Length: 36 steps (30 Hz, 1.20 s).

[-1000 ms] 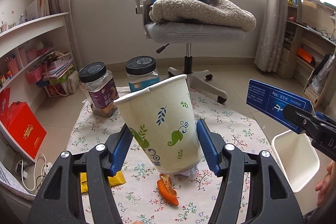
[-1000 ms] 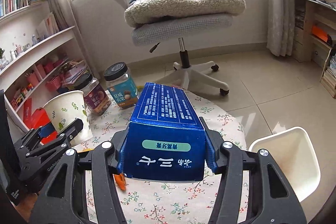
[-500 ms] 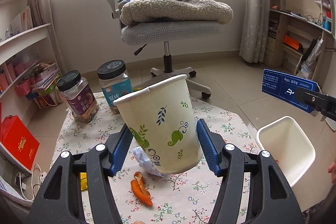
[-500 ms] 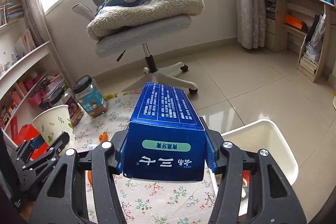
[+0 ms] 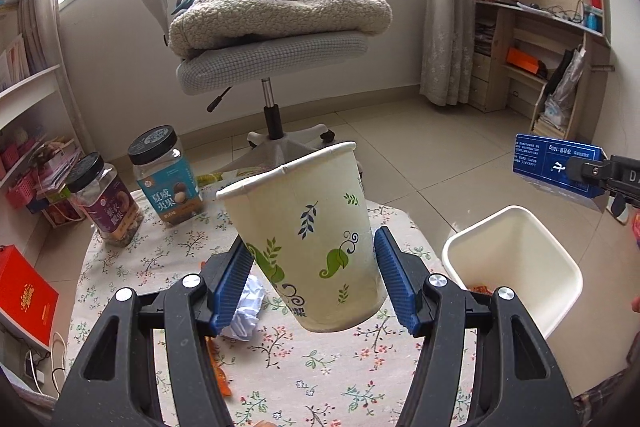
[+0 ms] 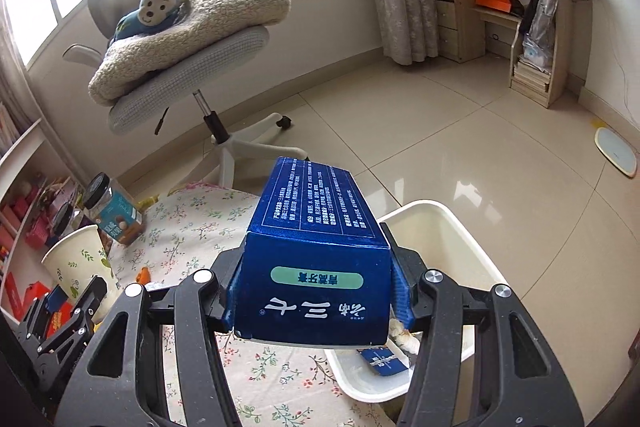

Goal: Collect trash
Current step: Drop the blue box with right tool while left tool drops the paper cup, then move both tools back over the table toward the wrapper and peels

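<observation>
My left gripper is shut on a white paper cup with green leaf print, held tilted above the floral tablecloth. My right gripper is shut on a blue toothpaste box, held over the near edge of the white trash bin. The bin stands on the floor right of the table; the box hangs above it in the left wrist view. A crumpled white paper and an orange scrap lie on the cloth. The cup also shows in the right wrist view.
Two black-lidded jars stand at the table's far left. An office chair with a blanket and a monkey toy is behind the table. A red box sits on the floor at left. Shelves line both walls.
Both grippers have swung right. The right gripper has carried the blue box from above the table to over the bin. The left gripper holds the cup, now nearer the bin.
</observation>
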### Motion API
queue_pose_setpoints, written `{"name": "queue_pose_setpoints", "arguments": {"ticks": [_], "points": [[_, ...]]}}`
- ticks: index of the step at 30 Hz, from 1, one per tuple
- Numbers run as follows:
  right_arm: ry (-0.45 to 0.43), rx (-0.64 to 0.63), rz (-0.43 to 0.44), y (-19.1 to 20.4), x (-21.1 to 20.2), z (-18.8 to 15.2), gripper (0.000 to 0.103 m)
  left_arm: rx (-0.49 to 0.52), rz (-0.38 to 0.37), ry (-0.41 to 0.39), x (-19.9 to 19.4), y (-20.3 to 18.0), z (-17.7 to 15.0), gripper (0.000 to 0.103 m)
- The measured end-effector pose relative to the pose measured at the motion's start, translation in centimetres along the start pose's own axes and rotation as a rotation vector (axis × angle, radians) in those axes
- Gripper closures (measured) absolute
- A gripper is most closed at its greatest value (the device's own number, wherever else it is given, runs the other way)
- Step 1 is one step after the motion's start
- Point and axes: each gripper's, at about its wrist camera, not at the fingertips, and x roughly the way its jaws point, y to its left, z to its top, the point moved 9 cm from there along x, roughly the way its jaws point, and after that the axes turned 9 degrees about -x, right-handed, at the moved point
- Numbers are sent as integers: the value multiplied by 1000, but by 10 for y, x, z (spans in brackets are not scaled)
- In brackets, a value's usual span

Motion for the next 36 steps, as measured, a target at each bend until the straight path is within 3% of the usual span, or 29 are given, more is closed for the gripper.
{"name": "queue_pose_setpoints", "arguments": {"ticks": [3,5,8,21,26,30,36], "points": [[-10,41,-33,-23,-5,1,40,22,-23,4,2,-18,-2,42],[-29,73,-67,-40,-10,2,23,31,-40,13,4,-30,-4,42],[-50,107,-100,-60,-19,5,19,33,-73,40,8,-50,-9,42],[-139,249,-223,-140,-52,12,10,57,-258,94,10,-180,-13,41],[-164,301,-261,-166,-63,12,10,38,-344,152,18,-219,-16,32],[-168,328,-253,-171,-65,11,9,-21,-364,220,27,-220,-21,26],[-166,275,-258,-153,-62,14,9,-35,-304,164,20,-190,-9,25]]}}
